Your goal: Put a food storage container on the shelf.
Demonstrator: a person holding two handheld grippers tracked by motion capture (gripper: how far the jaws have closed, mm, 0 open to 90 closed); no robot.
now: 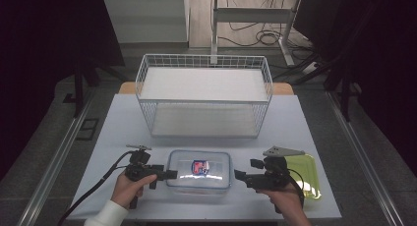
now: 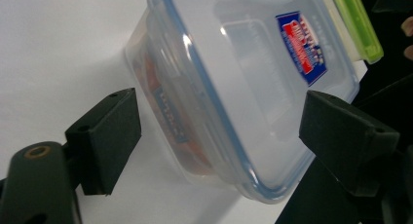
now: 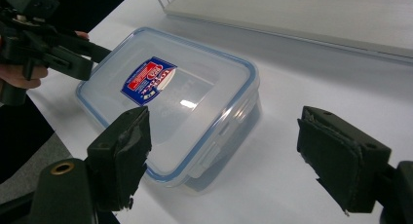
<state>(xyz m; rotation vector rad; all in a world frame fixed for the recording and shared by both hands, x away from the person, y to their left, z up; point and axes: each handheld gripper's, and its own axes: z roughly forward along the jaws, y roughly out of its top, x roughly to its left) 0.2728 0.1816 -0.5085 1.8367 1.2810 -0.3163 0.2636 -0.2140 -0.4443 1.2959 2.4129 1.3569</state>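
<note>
place: lab or test room | signs: bare white worktop [image 1: 118, 127] ringed by black curtains [image 1: 44, 49] | loose cables [image 1: 255, 37] on the floor behind | metal stand frame [image 1: 253, 14] | aluminium rails [image 1: 56, 157] along the sides

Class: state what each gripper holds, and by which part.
Nothing is held: left gripper and right gripper stand open beside the container.

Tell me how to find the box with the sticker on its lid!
Look at the pale table, in front of the big white wire basket. Near the front edge, between the two black tools, sits a clear plastic box. Unlike the flat yellow-green tray at its right, it has a blue-rimmed lid with a red and blue sticker.
</note>
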